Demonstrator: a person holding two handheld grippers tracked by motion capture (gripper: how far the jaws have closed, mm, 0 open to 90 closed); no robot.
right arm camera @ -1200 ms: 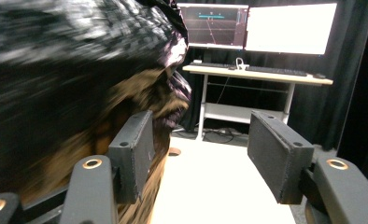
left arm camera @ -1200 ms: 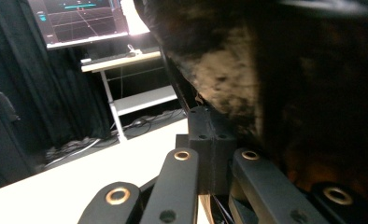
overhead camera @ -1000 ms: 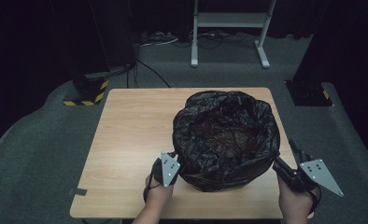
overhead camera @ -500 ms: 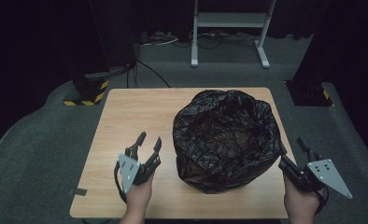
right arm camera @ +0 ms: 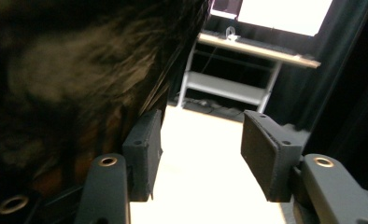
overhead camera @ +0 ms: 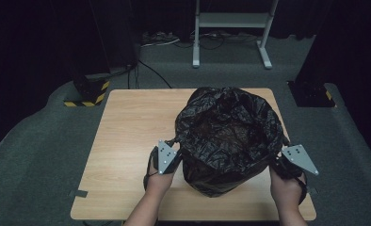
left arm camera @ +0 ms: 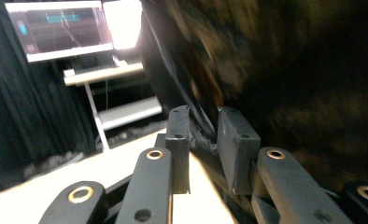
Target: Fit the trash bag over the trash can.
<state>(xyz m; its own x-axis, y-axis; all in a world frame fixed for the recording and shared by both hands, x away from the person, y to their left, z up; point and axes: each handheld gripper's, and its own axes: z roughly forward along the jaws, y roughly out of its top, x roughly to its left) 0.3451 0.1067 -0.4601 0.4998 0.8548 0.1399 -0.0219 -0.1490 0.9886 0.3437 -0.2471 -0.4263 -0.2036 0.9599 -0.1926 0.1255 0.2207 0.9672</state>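
On the counter [overhead camera: 127,141], the black bin bag's [overhead camera: 228,136] rim is pinched by the closing left hand-held gripper [left arm camera: 205,135]; the right hand-held gripper [right arm camera: 198,154], also closing, gapes empty beside it; thin film could slip or tear if pulled unevenly.

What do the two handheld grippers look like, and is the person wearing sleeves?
Both the left gripper and the right gripper are black, each topped by a grey three-cornered plate with small dark dots. Their fingers carry flat rectangular dark-grey pads on arms with brass-ringed holes. The forearms are bare.

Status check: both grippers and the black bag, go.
Left gripper just closing, pinching a fold of the black bag. Right gripper open beside the bag, nothing between its jaws. Nothing else on the table.
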